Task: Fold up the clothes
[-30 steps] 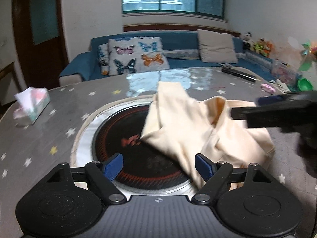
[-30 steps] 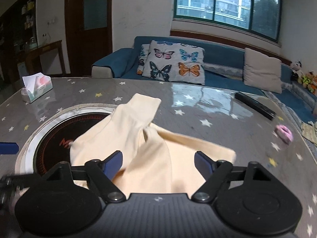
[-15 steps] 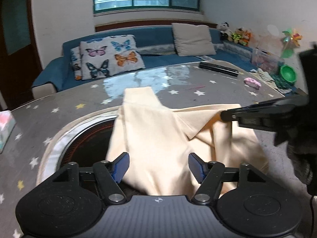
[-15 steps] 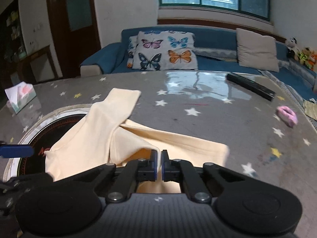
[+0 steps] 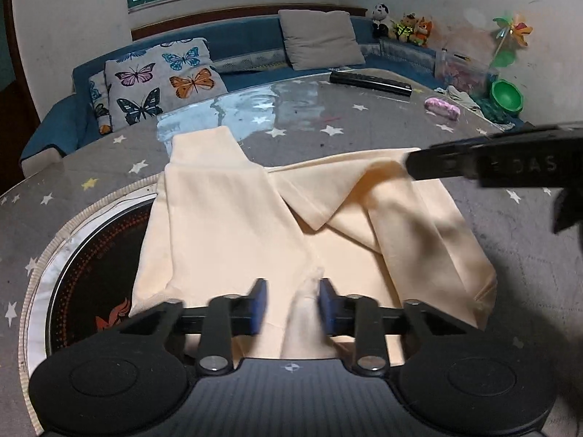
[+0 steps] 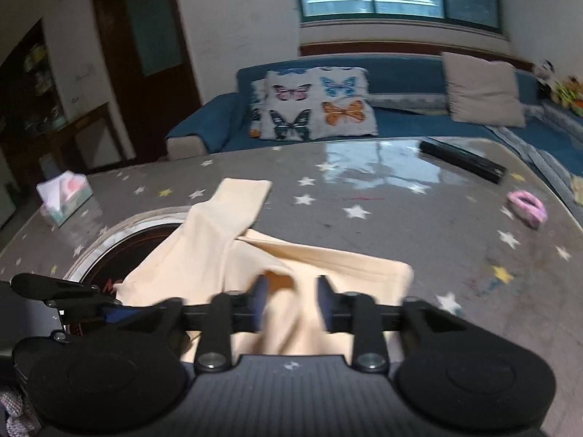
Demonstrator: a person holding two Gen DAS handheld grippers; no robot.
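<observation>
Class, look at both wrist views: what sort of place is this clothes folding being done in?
Most likely a home living room: a blue sofa with a butterfly cushion, soft toys on a ledge, and a star-patterned table bearing the cream garment.

My left gripper (image 5: 291,307) is matte black: ribbed housing, two round discs, silver screws on the link arms, blue pads on the fingers (image 5: 259,304). My right gripper (image 6: 290,304) is built the same, with pale lettering on its side and grey knit beside it.
</observation>
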